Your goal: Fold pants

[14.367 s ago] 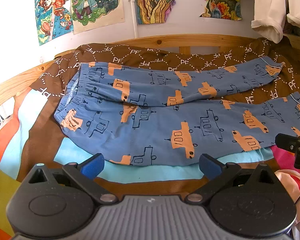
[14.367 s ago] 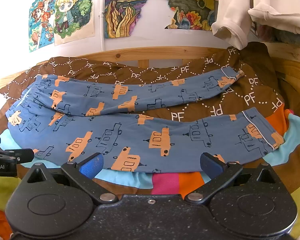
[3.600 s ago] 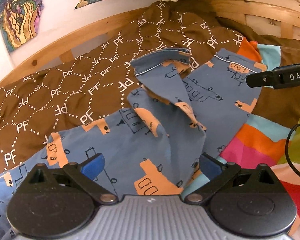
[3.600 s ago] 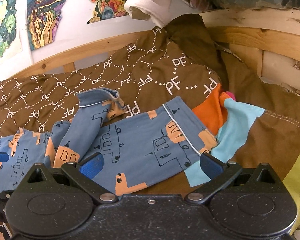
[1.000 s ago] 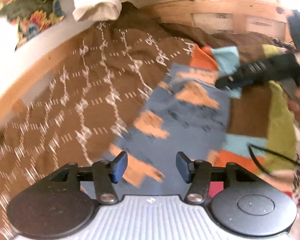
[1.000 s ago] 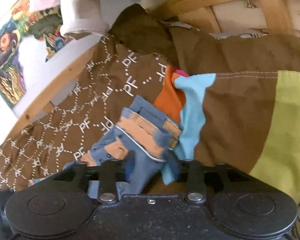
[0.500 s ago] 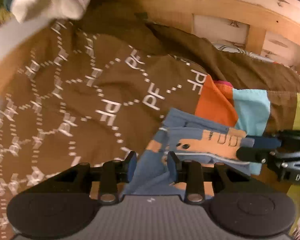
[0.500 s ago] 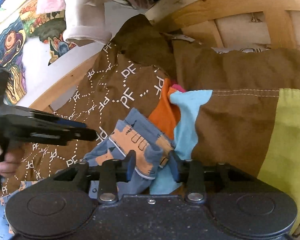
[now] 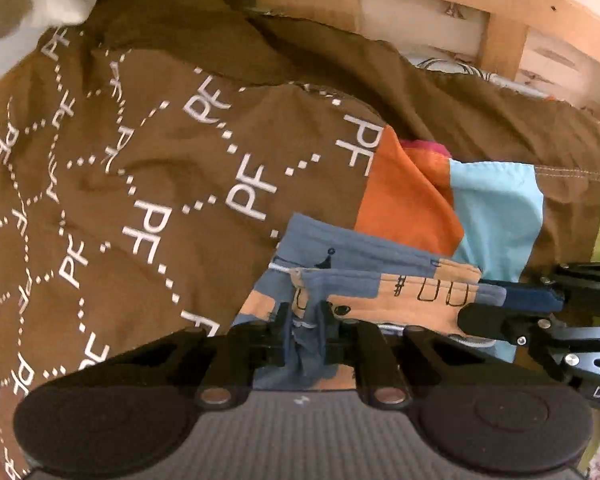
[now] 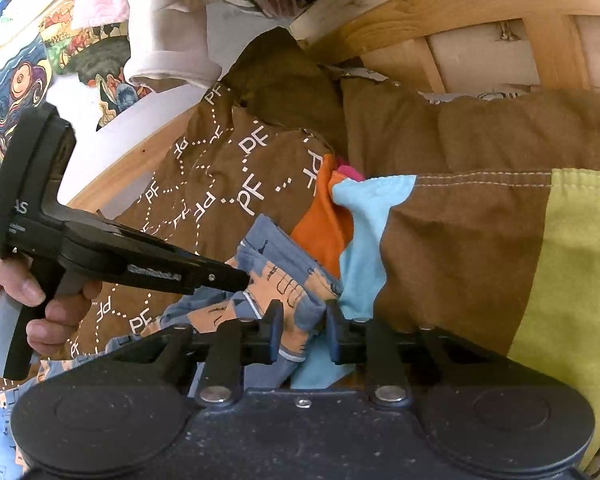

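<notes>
Bedding (image 9: 160, 168), brown with white PF lettering, covers the wooden bed; pants (image 9: 380, 276) lie bunched on it beside orange and turquoise patches. Left gripper (image 9: 305, 322) and right gripper (image 10: 300, 330) are both closing, each pinching the cuffs

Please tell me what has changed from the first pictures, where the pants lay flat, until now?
The far leg of the pants was brought over onto the near leg, so both cuffs now lie stacked. Both grippers, wide open before, moved to the cuff end: the left gripper and the right gripper are closing with cuff fabric between their fingers. The brown patterned blanket and wooden bed frame stayed as they were.
</notes>
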A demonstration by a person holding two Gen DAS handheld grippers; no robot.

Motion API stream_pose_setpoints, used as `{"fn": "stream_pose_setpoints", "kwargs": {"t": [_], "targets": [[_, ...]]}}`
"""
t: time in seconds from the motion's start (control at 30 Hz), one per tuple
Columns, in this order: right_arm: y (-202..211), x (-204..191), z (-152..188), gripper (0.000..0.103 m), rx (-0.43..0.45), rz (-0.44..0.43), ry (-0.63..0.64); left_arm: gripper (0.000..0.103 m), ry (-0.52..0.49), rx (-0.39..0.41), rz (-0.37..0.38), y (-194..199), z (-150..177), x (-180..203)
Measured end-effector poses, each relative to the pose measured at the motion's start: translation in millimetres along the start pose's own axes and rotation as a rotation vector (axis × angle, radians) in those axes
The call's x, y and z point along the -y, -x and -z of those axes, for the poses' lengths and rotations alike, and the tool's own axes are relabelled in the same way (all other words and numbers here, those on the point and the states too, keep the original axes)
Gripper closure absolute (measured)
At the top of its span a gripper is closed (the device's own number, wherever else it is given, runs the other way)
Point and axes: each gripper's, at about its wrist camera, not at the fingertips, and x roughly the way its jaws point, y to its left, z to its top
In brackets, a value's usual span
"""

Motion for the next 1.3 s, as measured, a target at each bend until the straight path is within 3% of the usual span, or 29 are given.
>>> {"fn": "stream_pose_setpoints", "kwargs": {"t": [0.1,0.4,0.53,0.63,0.77,0.8,0.9,1.03,1.1,1.3], "targets": [[1,-3,0,0.093,0.004,0.010,0.022,0.094,-0.022,0.020,-0.048,3,-1,10],[8,-11,0,0.095,0.030,0.008,0.088,0.095,-0.078,0.125,-0.145,37,-9,24],[8,-14,-4,0.096,0.072,0.018,0.112,0.095,-0.081,0.136,-0.164,35,-16,21],[1,-10,-6,0.096,0.054,0.045,0.102,0.095,-0.089,0.108,-0.168,22,-21,22],[-2,-8,-6,0.096,0.038,0.063,0.107,0.079,-0.089,0.084,-0.189,12,-15,27],[-2,-8,-5,0.096,0.040,0.066,0.117,0.066,-0.078,0.091,-0.194,15,-14,26],[0,-9,-5,0.094,0.042,0.082,0.131,0.040,-0.060,0.145,-0.220,32,-10,17],[9,-17,-6,0.071,0.104,0.136,0.196,0.026,0.039,0.182,-0.304,63,10,-9],[15,-25,-4,0.044,0.146,0.146,0.262,0.021,0.134,0.184,-0.357,80,32,-29],[10,-57,11,0.021,0.142,0.088,0.478,0.020,0.364,0.104,-0.536,127,133,-77]]}}
